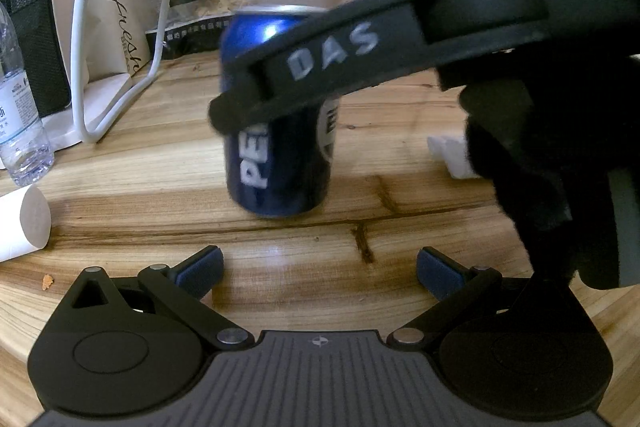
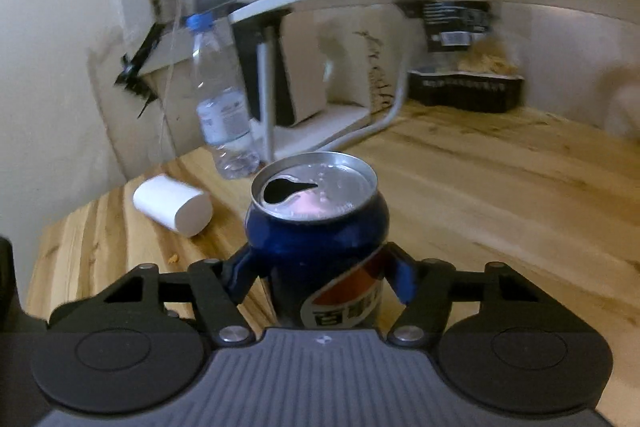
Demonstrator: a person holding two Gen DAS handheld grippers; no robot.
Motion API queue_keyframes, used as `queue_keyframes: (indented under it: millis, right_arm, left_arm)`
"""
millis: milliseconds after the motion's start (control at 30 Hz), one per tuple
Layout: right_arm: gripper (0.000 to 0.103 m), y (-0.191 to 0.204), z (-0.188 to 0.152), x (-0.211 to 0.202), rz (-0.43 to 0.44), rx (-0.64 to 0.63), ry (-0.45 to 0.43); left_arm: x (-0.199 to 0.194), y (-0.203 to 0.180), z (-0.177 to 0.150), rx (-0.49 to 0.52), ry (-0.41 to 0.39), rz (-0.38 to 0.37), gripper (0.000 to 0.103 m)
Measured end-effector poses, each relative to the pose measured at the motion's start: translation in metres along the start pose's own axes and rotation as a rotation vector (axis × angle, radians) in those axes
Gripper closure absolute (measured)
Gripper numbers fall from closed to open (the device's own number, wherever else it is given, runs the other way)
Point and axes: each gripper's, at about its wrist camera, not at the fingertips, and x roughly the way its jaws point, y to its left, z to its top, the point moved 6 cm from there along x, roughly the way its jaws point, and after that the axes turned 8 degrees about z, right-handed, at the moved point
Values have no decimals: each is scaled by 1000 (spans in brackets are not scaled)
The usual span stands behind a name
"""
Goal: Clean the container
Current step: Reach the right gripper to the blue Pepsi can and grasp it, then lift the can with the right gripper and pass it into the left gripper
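We see a blue Pepsi can standing upright on a wooden table, held by the right gripper. In the right wrist view its two blue-padded fingers press against the can's sides, one on the left and one on the right, just below the shoulder of the can, so the jaws are pinching it. The silver top faces us, and the drinking hole is open (the tab itself is not clear to us).

In the left wrist view the same can stands near the middle of the table, blurred, with white letters running up its side. A black arm of the right gripper, marked "DAS", crosses in front of the can's upper half. The left gripper sits low in front of the can, well short of it. Its blue pads are spread wide apart with nothing between them but bare wood.

To the left lies a white paper roll on its side, and beyond it stands a clear plastic water bottle with a blue cap. Behind the can, a white raised stand with bent metal legs rests on the table, and a paper bag with script lettering stands under it. A small orange crumb lies near the left gripper.
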Motion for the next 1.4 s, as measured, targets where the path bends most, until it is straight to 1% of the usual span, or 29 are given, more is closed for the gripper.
queue_keyframes:
  millis: [67, 167, 267, 367, 400, 467, 600, 733, 767, 833, 867, 900, 933, 1033, 1133, 1267, 1333, 1400]
  right_arm:
    - [36, -2, -1, -8, -7, 27, -24]
    - [36, -6, 1, -27, -1, 103, -60]
    - [35, -7, 8, -52, 21, 175, -97]
    - [35, -5, 12, -72, 28, 210, -113]
    - [35, -3, 12, -77, 34, 221, -116]
    - [35, 2, 13, -84, 48, 229, -121]
    - [35, 16, 11, -97, 74, 232, -122]
    - [35, 29, 9, -107, 92, 234, -124]
    - [35, 32, 8, -109, 99, 236, -123]
    - [35, 38, 5, -114, 110, 246, -126]
    - [35, 40, 4, -117, 117, 258, -133]
    - [35, 41, 3, -121, 125, 274, -143]
    - [35, 42, 1, -125, 134, 290, -153]
    - [35, 42, -6, -135, 178, 382, -182]
    - [35, 41, -15, -140, 219, 455, -188]
    - [35, 46, -24, -144, 325, 544, -196]
    - [35, 50, -32, -145, 358, 579, -202]
    - [36, 53, -40, -146, 388, 618, -210]
  left_arm:
    - [-1, -1, 0, 5, -2, 6, 0]
    - [-2, -3, -2, 31, 0, -38, 0]
    - [-10, -1, -3, 40, -39, -105, 0]
    - [-20, -2, 0, 85, -94, -62, 0]
    - [-22, -2, -1, 88, -103, -70, 0]
    - [-27, -2, -2, 94, -122, -87, 0]
    - [-41, 1, -4, 56, -150, -147, 0]
    - [-57, -4, -8, 114, -185, -156, 0]
    - [-60, -4, -9, 121, -195, -159, 3]
    - [-65, -6, -10, 126, -205, -184, 14]
    - [-67, -6, -11, 129, -206, -198, 24]
    - [-70, -6, -13, 136, -216, -198, 27]
    - [-72, -6, -15, 143, -227, -199, 27]
    - [-89, -5, -16, 156, -316, -210, 27]
    - [-105, -4, -15, 161, -400, -221, 26]
    - [-127, -7, -17, 223, -517, -211, 26]
    - [-140, -12, -21, 272, -576, -216, 26]
    - [-151, -18, -25, 309, -619, -212, 26]
